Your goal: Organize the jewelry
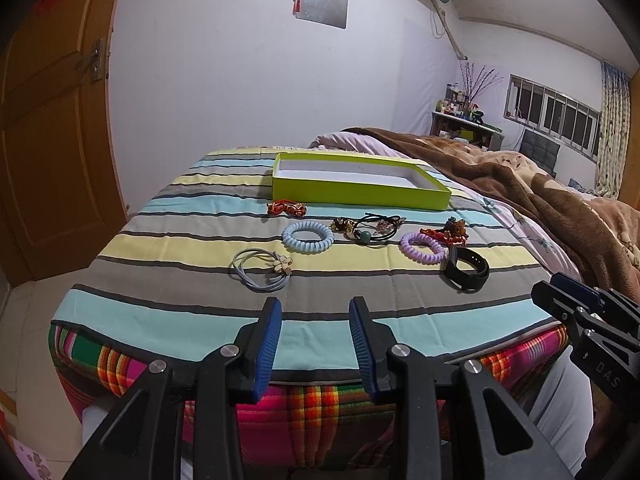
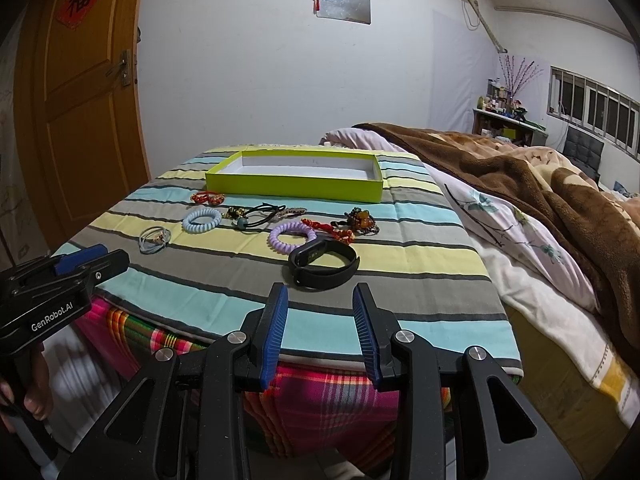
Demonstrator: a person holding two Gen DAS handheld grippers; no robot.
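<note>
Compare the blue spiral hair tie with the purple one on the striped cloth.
Colour: the blue spiral hair tie is pale blue, the purple spiral hair tie lilac.
Place: the blue one lies further left, near the grey elastic with the flower; the purple one lies right, beside the black wristband.
Neighbours: a red knotted charm lies against the purple one's edge; the blue one lies apart from its neighbours.
Both are coiled rings lying flat, outside the green box.

Both grippers are matte black plastic: the left gripper (image 1: 315, 344) and right gripper (image 2: 320, 332) each carry two ribbed blue finger pads (image 2: 276, 332) and round silver screws at the linkage pivots. White "GenRobot.AI" lettering marks the left gripper's side, above bare fingers (image 2: 38, 400) on its handle.
</note>
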